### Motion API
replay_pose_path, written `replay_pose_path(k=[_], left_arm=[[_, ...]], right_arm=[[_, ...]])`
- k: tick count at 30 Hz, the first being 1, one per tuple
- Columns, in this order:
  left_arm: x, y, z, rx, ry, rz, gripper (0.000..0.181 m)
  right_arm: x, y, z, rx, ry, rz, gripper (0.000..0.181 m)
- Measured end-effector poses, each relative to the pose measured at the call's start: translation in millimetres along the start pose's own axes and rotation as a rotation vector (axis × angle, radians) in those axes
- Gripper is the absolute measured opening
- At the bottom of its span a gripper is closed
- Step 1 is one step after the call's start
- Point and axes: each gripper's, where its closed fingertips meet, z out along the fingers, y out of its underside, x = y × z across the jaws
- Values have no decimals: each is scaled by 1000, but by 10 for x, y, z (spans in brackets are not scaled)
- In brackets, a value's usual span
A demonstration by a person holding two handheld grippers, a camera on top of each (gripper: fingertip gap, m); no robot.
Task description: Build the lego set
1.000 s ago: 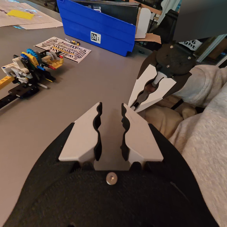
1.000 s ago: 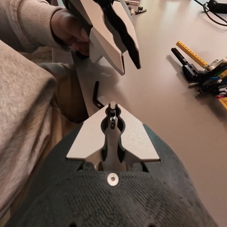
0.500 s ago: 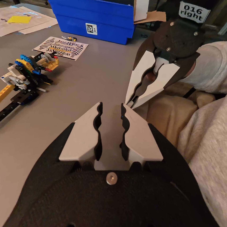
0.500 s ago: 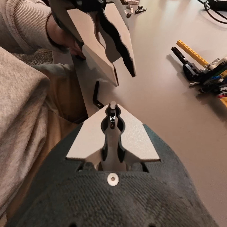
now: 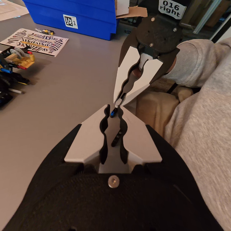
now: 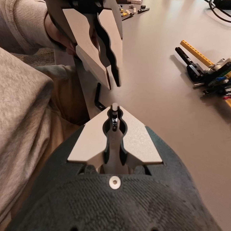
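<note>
Build is partway, my read: the lego assembly (image 6: 211, 77) (yellow and black beams, blue and white bits) sits as one chunk toward the counter's (image 5: 75, 80) far side from me, untouched right now. Loose parts (image 6: 131, 10) are scattered further out, and the striped sticker sheet (image 5: 36, 41) lies in front of the blue bin (image 5: 75, 13), so plenty is left. My right tool (image 6: 114, 110) is clamped on a small piece (image 6: 114, 120): white pin at the tip, dark connector behind it. My left tool (image 5: 113, 107) is open, holding nothing, tips straddling the black angled beam (image 5: 116, 137) that lies right at the counter's near edge by my lap. There's a blue-tipped stub (image 5: 112, 113) on that beam's far end, I think, but the view's tight there. Right tool's pin is hovering just above it. Looks like the current step is mating the pin piece to the beam; that sub-part then has to go onto the main assembly.
</note>
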Motion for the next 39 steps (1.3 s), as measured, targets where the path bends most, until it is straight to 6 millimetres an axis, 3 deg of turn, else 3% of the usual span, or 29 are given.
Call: replay_pose_path(k=[1, 8, 27, 32, 39], left_arm=[[21, 6, 4, -4, 8, 6, 10], [107, -53, 74, 13, 0, 63, 2], [78, 39, 263, -123, 158, -213, 6], [67, 42, 276, -150, 137, -224, 5], [41, 32, 272, -156, 128, -254, 4]], right_arm=[[0, 1, 0, 0, 1, -2, 7], [2, 0, 3, -4, -20, -5, 7], [-9, 38, -27, -18, -121, 38, 7], [45, 32, -105, 6, -163, 147, 15], [56, -81, -191, 90, -272, 404, 9]])
